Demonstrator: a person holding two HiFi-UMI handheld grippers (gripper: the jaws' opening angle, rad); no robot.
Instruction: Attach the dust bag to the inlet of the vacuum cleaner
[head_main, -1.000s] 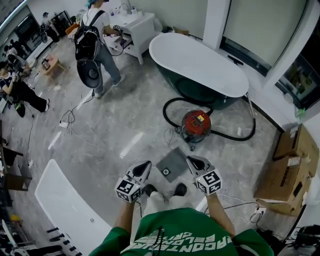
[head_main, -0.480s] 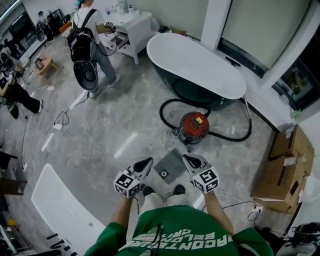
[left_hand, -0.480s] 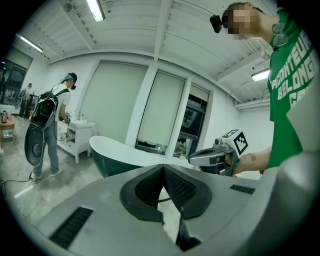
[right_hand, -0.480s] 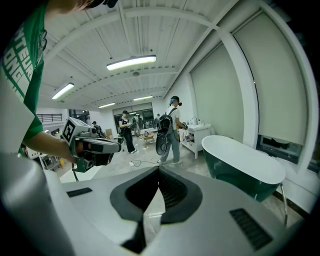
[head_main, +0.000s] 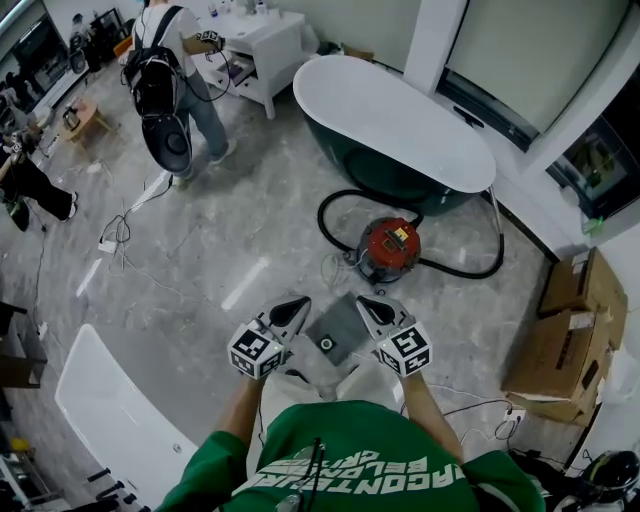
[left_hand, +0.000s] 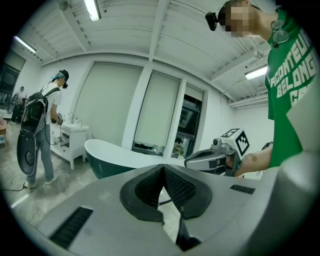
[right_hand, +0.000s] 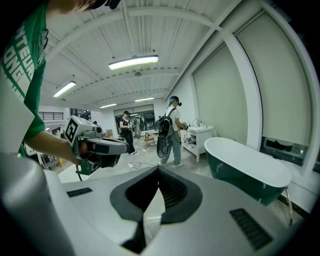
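Head view: grey dust bag (head_main: 338, 328) flat on floor (head_main: 250, 240), near red vacuum cleaner (head_main: 390, 248) but apart from it; only this view shows these 2. Left gripper (head_main: 297, 303) and right gripper (head_main: 362, 301) held above bag, 1 at each side.

Left gripper view: jaws clenched tip to tip, nothing between; right gripper and bathtub (left_hand: 120, 155) beyond.

Right gripper view: jaws likewise pressed together, empty; left gripper at left, person with backpack (right_hand: 170, 127) ahead.
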